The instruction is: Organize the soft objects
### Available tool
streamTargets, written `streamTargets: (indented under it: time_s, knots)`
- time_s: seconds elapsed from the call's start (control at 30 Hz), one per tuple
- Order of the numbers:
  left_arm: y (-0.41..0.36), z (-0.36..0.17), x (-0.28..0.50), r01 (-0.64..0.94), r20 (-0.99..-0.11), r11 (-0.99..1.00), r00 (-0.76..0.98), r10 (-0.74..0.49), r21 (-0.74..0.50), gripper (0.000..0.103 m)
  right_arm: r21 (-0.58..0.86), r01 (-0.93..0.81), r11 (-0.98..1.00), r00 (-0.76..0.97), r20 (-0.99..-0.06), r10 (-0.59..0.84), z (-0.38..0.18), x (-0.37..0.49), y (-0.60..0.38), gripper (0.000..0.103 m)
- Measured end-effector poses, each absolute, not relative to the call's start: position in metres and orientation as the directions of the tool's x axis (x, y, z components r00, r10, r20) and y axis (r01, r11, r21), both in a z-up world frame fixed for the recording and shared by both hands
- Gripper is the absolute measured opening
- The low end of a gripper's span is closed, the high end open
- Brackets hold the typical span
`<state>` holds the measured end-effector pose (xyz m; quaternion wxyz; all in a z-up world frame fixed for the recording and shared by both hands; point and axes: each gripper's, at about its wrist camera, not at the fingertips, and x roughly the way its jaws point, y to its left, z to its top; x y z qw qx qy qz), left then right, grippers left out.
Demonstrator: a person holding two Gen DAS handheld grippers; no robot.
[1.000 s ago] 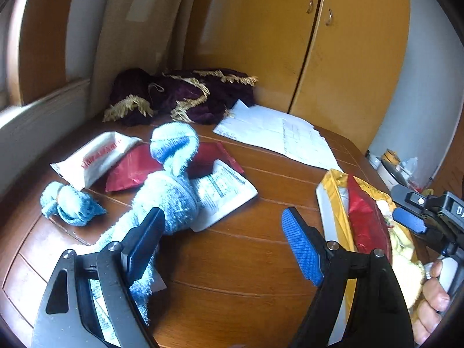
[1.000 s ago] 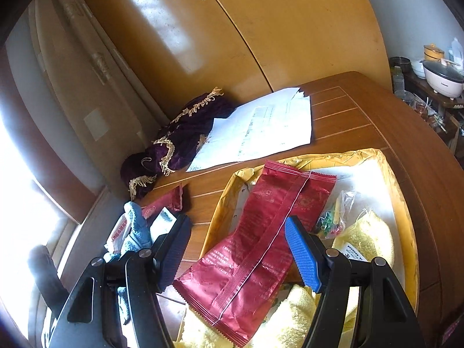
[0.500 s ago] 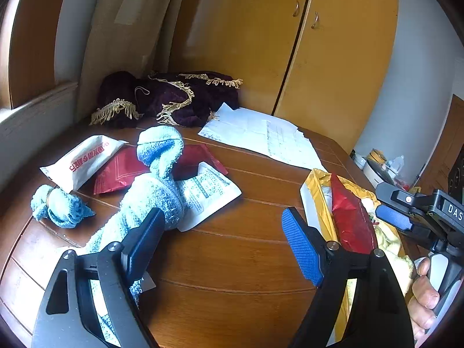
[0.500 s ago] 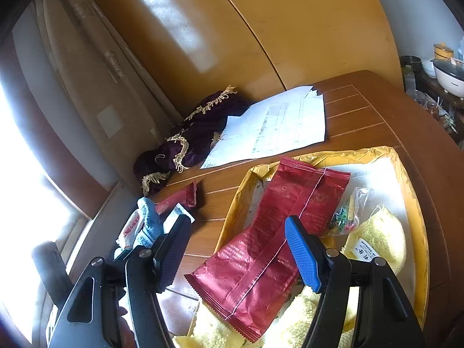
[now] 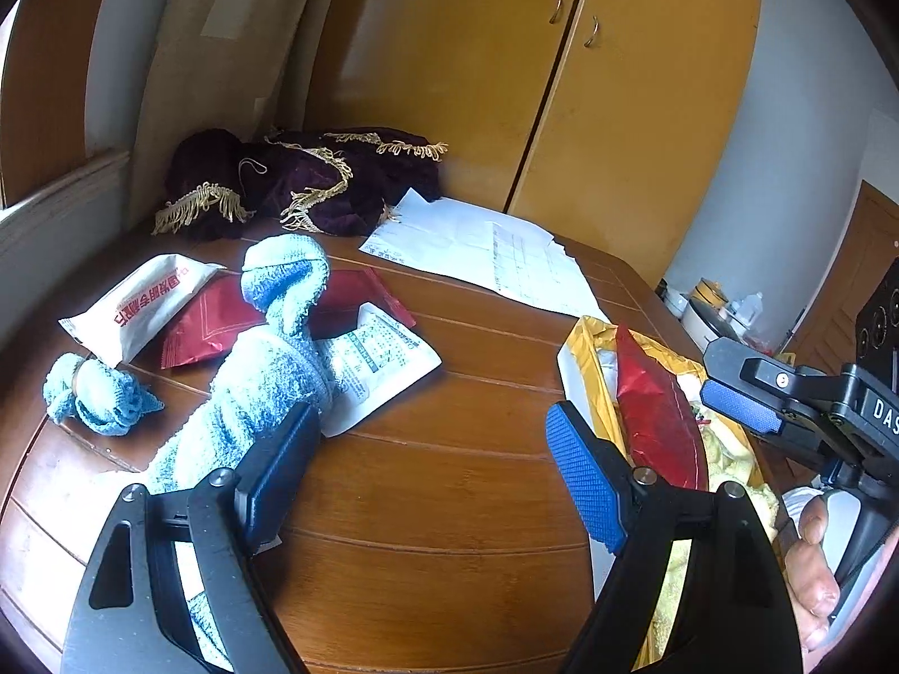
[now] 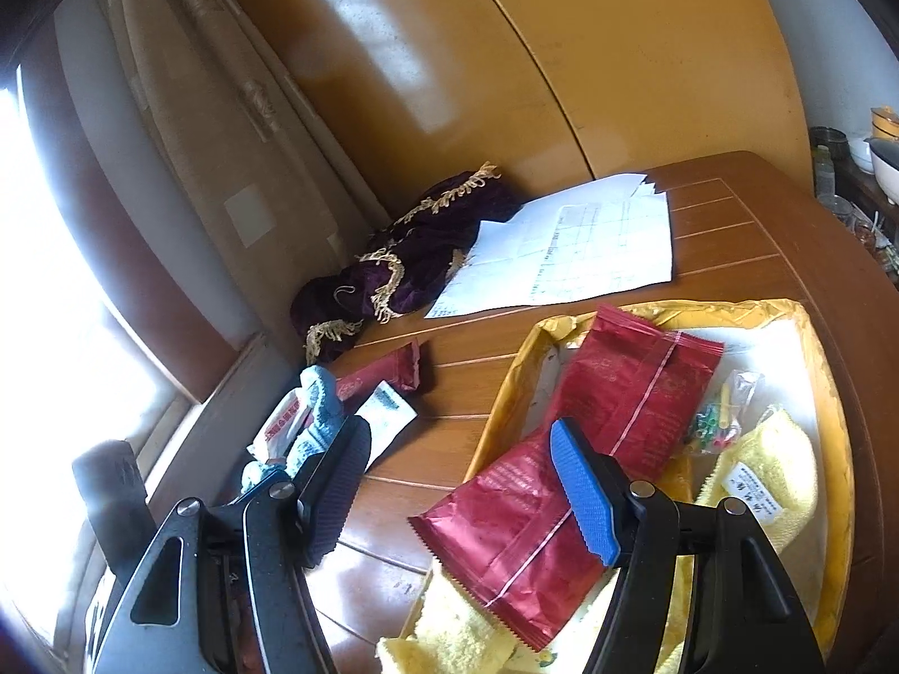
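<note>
Since a second ago both cameras have risen and pulled back slightly. From the left: small blue bundle (image 5: 90, 393), white pack (image 5: 140, 303), blue towel (image 5: 264, 370) lie loose on the surface (image 5: 449, 477). I hold my left hand-held gripper (image 5: 432, 449) spread wide, empty; likewise the right hand-held gripper (image 6: 461, 477). Only the right view shows the tray (image 6: 831, 393) interior: red pouch (image 6: 590, 438) and yellow cloth (image 6: 775, 472) already in.

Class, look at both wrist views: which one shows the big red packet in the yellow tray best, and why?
The right wrist view. There the big red packet lies face up across the yellow tray, nearly whole, with one blue finger across part of it. The left wrist view shows the packet only edge-on, a narrow red strip.
</note>
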<state>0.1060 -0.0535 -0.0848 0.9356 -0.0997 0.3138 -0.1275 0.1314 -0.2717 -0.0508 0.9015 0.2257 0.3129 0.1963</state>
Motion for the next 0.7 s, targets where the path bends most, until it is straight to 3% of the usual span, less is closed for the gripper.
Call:
streamTargets:
  time_s: [0.2,0.43,0.6,0.7]
  knots:
    - [-0.03,-0.076,0.106,0.134,-0.534,0.946,0.798,-0.28,-0.295,0.083,0.598,-0.222,0.77,0.658,-0.491,0.571,-0.029,0.138,-0.227,0.067]
    - [0.034,-0.074,0.107,-0.056,-0.502,0.97,0.862,-0.072,-0.236,0.081,0.603,-0.253,0.757,0.625,-0.495,0.603,-0.029,0.17,-0.158,0.065]
    - [0.072,-0.086,0.113,-0.066,-0.534,0.91,0.826,-0.181,-0.41,0.081,0.579,-0.243,0.778,0.574,-0.561,0.596,-0.058,0.178,-0.132,0.059]
    - [0.07,-0.086,0.113,-0.051,-0.532,0.907,0.823,-0.198,-0.418,0.081,0.539,-0.241,0.807,0.586,-0.582,0.564,-0.064,0.178,-0.128,0.059]
